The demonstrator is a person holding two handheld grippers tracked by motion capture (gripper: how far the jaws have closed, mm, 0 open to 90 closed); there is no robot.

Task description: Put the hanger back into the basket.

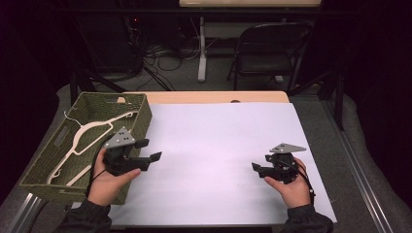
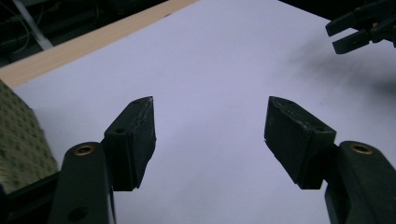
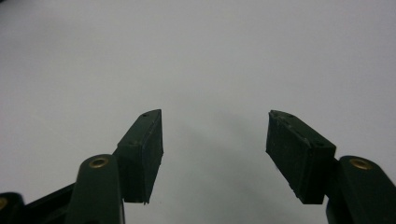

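Fingers of left gripper (image 1: 148, 150) and right gripper (image 1: 258, 169) spread, empty; basket (image 1: 36, 170) holds hanger (image 1: 82, 133)

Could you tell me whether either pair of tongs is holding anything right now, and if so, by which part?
Nothing is held. The left tongs and the right tongs are both open over the white sheet; the hanger lies untouched in the basket.

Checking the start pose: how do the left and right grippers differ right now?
The left gripper sits beside the green basket, near the white hanger; the right gripper is over bare white sheet. The left looks raised and larger; the right sits lower. Both are open, empty.
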